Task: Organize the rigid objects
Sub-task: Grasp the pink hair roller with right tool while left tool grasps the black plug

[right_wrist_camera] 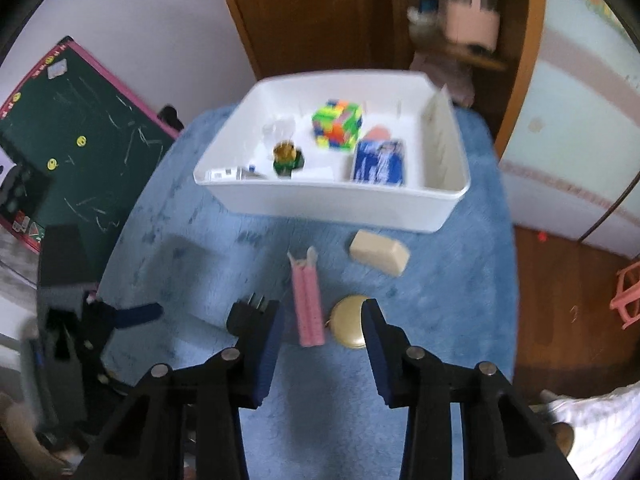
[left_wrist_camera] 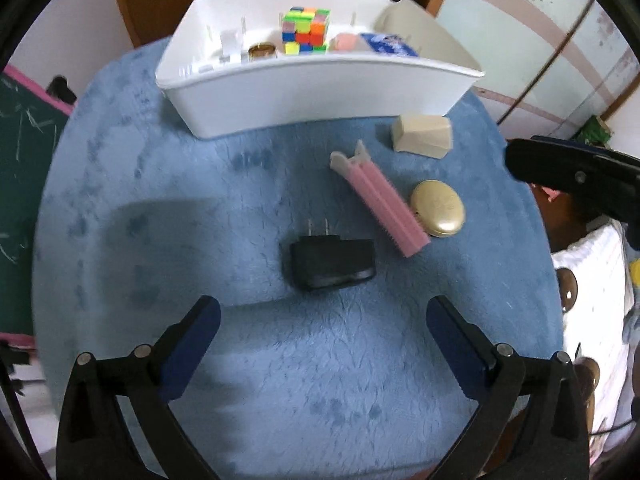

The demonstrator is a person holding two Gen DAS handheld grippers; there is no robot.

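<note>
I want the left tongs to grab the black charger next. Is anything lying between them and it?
Nothing visible does. The left tongs stand open, with only bare blue mat between them and the black charger. The pink comb lies beside it, to the right.

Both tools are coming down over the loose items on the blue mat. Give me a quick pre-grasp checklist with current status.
1. Left tool open, nothing between its fingers: ok.
2. Charger ahead of the left tool, lying clear of other items: ok.
3. Right tool open, empty: ok.
4. Right tool's target isolated: not ok; pink comb and gold case lie close together just ahead of it.
5. Bin has free floor space: ok.
6. Beige box clear of both tools: ok.
</note>
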